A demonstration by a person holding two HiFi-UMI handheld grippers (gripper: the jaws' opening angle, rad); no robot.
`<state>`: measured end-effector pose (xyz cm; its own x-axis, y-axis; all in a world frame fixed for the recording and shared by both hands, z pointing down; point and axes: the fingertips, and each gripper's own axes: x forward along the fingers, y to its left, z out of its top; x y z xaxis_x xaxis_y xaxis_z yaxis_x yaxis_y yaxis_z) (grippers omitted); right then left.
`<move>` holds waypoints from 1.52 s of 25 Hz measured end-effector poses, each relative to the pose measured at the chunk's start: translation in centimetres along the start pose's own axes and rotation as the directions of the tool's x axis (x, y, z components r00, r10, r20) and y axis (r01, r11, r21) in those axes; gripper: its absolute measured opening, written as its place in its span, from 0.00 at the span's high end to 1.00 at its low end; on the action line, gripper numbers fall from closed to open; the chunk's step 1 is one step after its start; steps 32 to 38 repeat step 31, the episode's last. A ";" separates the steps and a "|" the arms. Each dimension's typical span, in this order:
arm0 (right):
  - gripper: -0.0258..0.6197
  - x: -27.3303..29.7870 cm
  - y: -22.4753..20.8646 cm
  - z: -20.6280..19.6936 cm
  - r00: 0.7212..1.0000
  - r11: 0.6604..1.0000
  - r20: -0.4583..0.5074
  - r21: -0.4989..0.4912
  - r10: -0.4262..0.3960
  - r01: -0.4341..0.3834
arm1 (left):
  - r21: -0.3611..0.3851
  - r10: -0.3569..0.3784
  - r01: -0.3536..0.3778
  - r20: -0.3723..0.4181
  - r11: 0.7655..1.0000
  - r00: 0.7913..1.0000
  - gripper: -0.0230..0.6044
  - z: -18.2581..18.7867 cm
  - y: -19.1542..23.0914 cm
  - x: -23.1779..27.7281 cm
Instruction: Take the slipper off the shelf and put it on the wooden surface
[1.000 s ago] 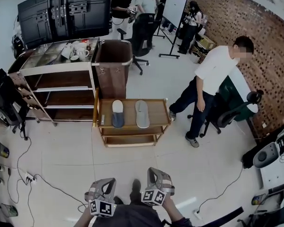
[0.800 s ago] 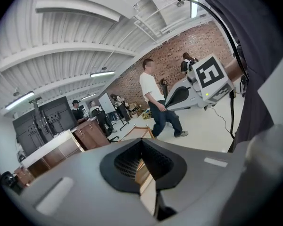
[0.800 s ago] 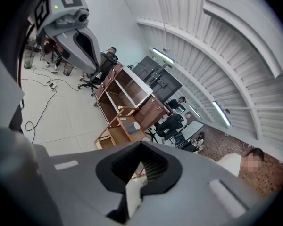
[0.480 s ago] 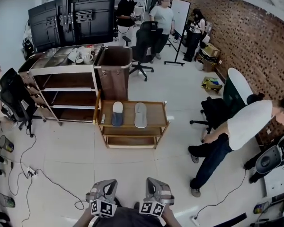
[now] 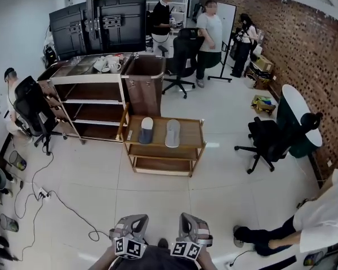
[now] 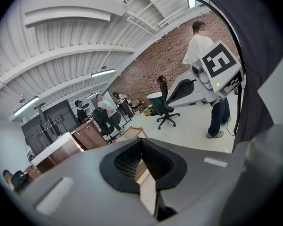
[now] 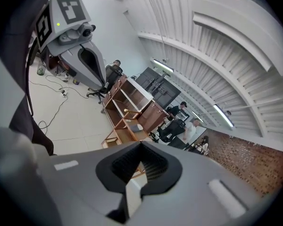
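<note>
You hold the left gripper [image 5: 134, 223] and right gripper [image 5: 190, 223] at bottom center, fingers pressed together, well apart from the grey slipper [image 5: 172, 133] on the cart [image 5: 191, 131] mid-frame.

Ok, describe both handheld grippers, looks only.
Both the left gripper and right gripper have smooth light-grey moulded shells, with black ribbed pads lining the jaws. Each carries a white cube printed with black square markers. The person wears dark clothing.

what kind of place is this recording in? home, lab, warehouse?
Most likely an office-style lab or test room, not a home: rolling office chairs, large black screens on a stand, cables across the white floor, and a wooden cart holding two slippers.
</note>
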<state>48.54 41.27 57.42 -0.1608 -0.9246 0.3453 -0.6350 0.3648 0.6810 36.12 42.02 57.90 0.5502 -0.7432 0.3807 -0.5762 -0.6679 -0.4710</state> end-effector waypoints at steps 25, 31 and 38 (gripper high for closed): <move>0.96 -2.8 -0.7 0.4 0.999 0.999 0.042 -0.036 0.009 -0.007 | -0.020 0.038 -0.038 -0.012 0.999 0.999 0.94 0.5 -3.1 -2.7; 0.96 -2.4 0.3 0.9 0.998 0.998 0.063 -0.051 0.029 -0.025 | -0.029 0.065 -0.066 -0.025 0.997 0.998 0.94 -0.4 -2.9 -3.4; 0.96 -2.4 0.3 0.9 0.998 0.998 0.063 -0.051 0.029 -0.025 | -0.029 0.065 -0.066 -0.025 0.997 0.998 0.94 -0.4 -2.9 -3.4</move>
